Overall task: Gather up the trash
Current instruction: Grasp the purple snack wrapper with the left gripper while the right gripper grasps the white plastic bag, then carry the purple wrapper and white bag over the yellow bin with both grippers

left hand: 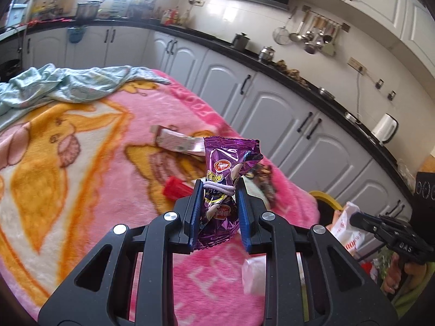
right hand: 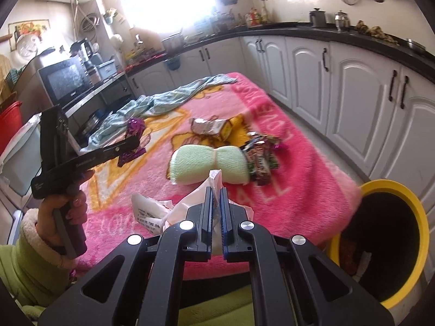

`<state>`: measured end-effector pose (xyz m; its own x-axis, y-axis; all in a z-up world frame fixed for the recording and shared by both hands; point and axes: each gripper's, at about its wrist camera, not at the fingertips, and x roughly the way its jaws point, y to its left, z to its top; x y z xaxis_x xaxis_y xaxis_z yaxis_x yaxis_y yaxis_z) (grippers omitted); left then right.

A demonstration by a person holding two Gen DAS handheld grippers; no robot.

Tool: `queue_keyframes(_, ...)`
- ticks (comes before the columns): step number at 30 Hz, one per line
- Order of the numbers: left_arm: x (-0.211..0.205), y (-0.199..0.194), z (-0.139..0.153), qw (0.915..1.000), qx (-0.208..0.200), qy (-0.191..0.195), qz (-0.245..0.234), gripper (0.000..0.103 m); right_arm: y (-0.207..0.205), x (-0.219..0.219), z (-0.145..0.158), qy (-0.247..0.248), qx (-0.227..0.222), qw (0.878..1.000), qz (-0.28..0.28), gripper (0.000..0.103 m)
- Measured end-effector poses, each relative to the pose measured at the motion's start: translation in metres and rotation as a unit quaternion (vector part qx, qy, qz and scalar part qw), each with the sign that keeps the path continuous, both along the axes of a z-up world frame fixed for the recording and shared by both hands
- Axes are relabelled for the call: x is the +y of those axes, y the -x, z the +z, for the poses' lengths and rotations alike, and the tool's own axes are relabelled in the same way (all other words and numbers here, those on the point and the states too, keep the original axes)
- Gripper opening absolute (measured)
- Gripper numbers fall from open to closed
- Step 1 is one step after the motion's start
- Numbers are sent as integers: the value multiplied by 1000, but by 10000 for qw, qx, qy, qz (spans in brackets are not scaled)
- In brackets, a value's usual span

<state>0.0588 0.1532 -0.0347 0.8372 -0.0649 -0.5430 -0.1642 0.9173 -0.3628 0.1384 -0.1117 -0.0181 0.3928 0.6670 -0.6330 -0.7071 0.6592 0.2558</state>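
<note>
My left gripper (left hand: pixel 218 190) is shut on a purple snack wrapper (left hand: pixel 228 163) and holds it above the pink blanket (left hand: pixel 108 141). The same wrapper (right hand: pixel 135 127) shows in the right wrist view, in the left gripper (right hand: pixel 133 138). My right gripper (right hand: pixel 216 190) is shut on a white plastic bag (right hand: pixel 152 212) near the blanket's front edge. The yellow-rimmed bin (right hand: pixel 391 244) stands at the right, below the blanket edge. More trash lies on the blanket: dark candy wrappers (right hand: pixel 261 154), a crumpled foil carton (right hand: pixel 212 127), a pink-white wrapper (left hand: pixel 174 141) and a red cap (left hand: pixel 176 190).
A light-green sponge-like bundle (right hand: pixel 209 165) lies just ahead of my right gripper. A pale blue cloth (right hand: pixel 163 103) lies at the blanket's far side. White kitchen cabinets (right hand: pixel 353 108) with a black counter run along the right. A microwave (right hand: pixel 65 81) stands at the left.
</note>
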Motion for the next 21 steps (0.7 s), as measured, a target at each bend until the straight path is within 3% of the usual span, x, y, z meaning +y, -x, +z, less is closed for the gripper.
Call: queue_keyframes(21,-68,-13,14,9970,-141,-31,-760,18,1,-78,38,-426,-439,9947,-825,5)
